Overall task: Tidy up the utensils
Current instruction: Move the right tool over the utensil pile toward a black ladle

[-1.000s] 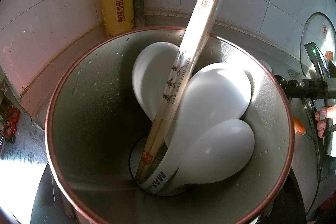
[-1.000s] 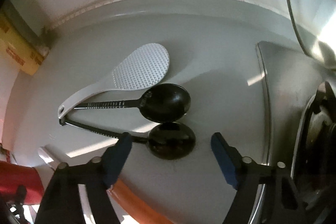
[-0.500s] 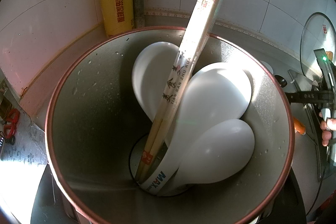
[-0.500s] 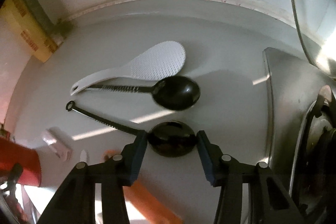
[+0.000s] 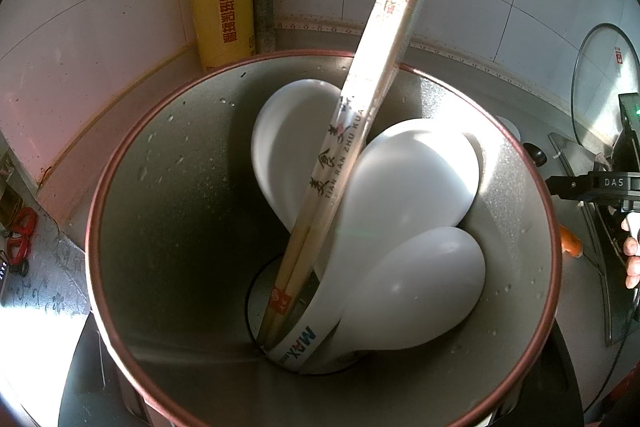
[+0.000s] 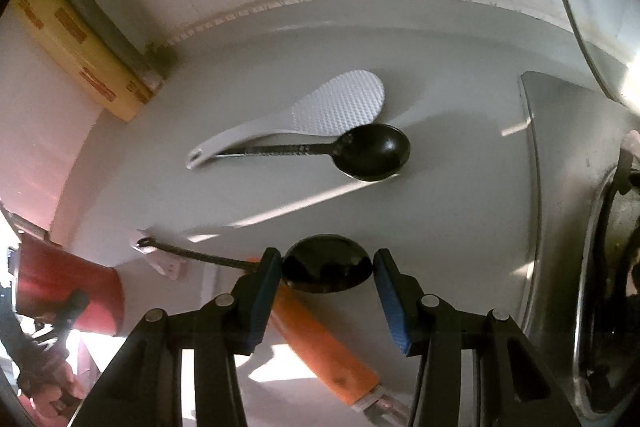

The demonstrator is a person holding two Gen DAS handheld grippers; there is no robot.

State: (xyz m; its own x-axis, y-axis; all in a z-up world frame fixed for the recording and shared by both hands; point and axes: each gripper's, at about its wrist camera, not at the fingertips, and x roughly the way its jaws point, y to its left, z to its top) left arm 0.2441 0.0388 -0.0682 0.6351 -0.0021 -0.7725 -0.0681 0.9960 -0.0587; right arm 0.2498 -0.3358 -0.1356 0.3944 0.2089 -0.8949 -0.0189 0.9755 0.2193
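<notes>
The right gripper holds a black plastic spoon by its bowl: both blue pads touch the bowl's edges, one at nine o'clock and one at three o'clock, after the jaws have just been closing around it. The spoon's long axis runs crosswise to the fingers, its thin handle trailing away towards nine o'clock and ending in a small loop near the left of the right wrist view. That sideways handle is what the next move turns on. I judge the spoon must be swung so the handle points down before it can drop into the utensil holder.

The holder lies to the left of this gripper, glimpsed as a red cylinder at about eight o'clock in the right wrist view. It fills the left wrist view, already carrying three white ladles and a wrapped pair of chopsticks that leans towards one o'clock. The open space inside is on the nine o'clock side.

The left gripper's own fingers are out of sight beneath the holder's rim; they seem to be closed tight, apparently steadying it.

Still on the counter at twelve o'clock lie a second black spoon and a white rice paddle, handles towards nine o'clock.
</notes>
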